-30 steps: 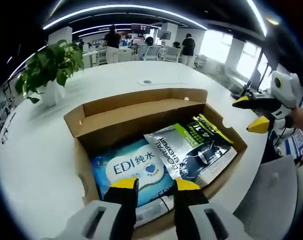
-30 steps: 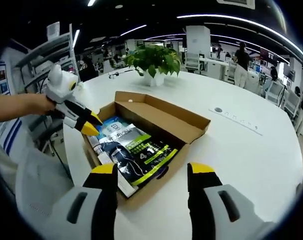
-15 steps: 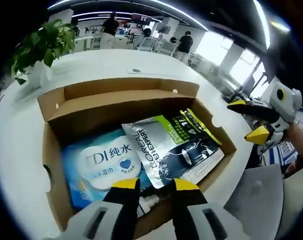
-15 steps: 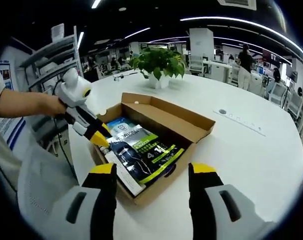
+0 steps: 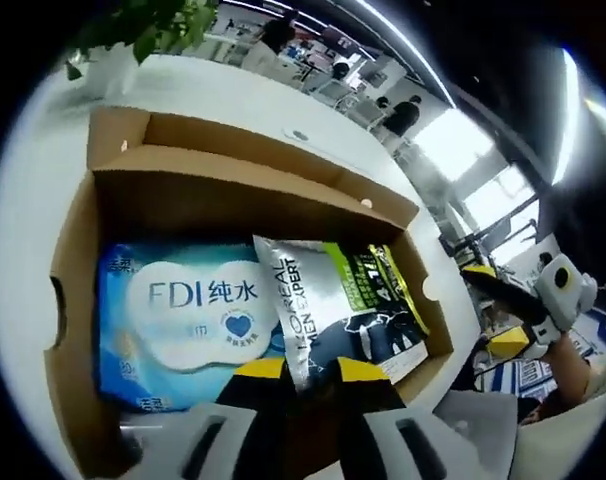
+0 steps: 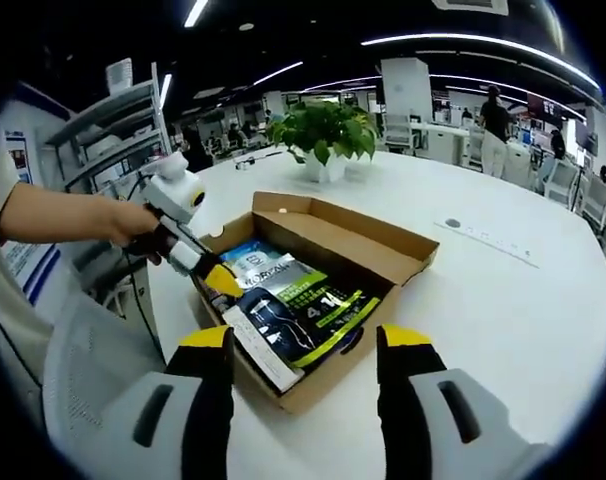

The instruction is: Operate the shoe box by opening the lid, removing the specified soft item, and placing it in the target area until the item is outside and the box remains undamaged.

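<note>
White bench [image 6: 503, 290] in an open office carries everything I see. My left hand-held gripper [image 5: 306, 370] sits over the near edge of the open shoe box [image 5: 68, 260], jaws a little apart and pinching nothing, tips right at the silver and green pouch [image 5: 343, 315]. That pouch lies inside the box, partly over a blue wipes pack [image 5: 178, 310]. My right hand-held gripper [image 6: 305, 340] hangs spread wide and empty, short of the box's near corner. A potted plant [image 6: 325, 135] stands on the bench beyond the box.
</note>
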The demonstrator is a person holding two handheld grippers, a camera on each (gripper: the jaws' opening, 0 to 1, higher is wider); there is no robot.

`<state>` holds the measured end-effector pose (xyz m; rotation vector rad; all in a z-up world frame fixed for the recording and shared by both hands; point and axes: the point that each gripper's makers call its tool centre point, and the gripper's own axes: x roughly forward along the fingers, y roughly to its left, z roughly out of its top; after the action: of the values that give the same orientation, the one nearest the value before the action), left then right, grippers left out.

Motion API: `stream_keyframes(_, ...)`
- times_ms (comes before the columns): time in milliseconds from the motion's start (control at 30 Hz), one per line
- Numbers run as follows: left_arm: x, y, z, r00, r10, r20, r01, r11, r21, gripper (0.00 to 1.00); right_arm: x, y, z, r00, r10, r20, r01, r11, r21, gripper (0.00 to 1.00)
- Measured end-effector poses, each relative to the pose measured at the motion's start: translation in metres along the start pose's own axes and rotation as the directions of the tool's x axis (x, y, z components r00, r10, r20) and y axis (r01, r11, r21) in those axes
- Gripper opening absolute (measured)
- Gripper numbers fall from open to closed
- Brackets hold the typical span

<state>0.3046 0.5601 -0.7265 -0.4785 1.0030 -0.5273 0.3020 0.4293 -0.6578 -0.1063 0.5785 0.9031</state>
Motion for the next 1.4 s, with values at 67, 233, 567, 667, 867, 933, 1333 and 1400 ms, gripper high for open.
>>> stream_keyframes(67, -0.001, -0.002, 0.003, 1.0, -0.01, 0.018, 0.011, 0.999, -0.034, 0.04, 0.001, 0.0, -0.001, 1.0, 0.0, -0.004, 0.0, 1.0, -0.001, 0.53)
stream_keyframes(233, -0.002, -0.003, 0.002, 1.0, -0.011, 0.022, 0.012, 0.999, -0.051, 0.01, 0.005, 0.0, -0.002, 1.0, 0.0, -0.016, 0.0, 1.0, 0.004, 0.52)
stream_keyframes(567, -0.015, 0.001, 0.005, 0.999, 0.003, 0.046, -0.002, 0.999, -0.038, 0.0, 0.017, 0.007, -0.001, 0.999, 0.028, -0.029, -0.026, 0.999, 0.042, 0.5)
stream_keyframes(667, -0.021, 0.004, 0.006, 0.998, 0.009, 0.057, -0.007, 0.999, -0.033, 0.0, 0.023, 0.009, -0.002, 0.999, 0.037, -0.039, -0.035, 0.998, 0.06, 0.5)
stream_keyframes(867, -0.032, 0.012, 0.008, 0.997, 0.028, 0.071, -0.027, 0.999, -0.021, 0.0, 0.034, 0.017, -0.002, 0.996, 0.063, -0.062, -0.058, 0.995, 0.077, 0.49)
stream_keyframes(933, -0.035, 0.015, 0.009, 0.997, 0.034, 0.074, -0.033, 0.999, -0.018, 0.0, 0.04, 0.019, -0.004, 0.994, 0.074, -0.077, -0.068, 0.994, 0.082, 0.48)
stream_keyframes(1333, -0.043, 0.028, 0.01, 0.995, 0.074, 0.065, -0.076, 0.997, 0.023, 0.0, 0.064, 0.031, -0.016, 0.978, 0.116, -0.172, -0.093, 0.986, 0.139, 0.32)
stream_keyframes(1400, -0.044, 0.03, 0.009, 0.995, 0.081, 0.062, -0.083, 0.996, 0.03, 0.0, 0.066, 0.032, -0.017, 0.977, 0.119, -0.179, -0.093, 0.984, 0.15, 0.29)
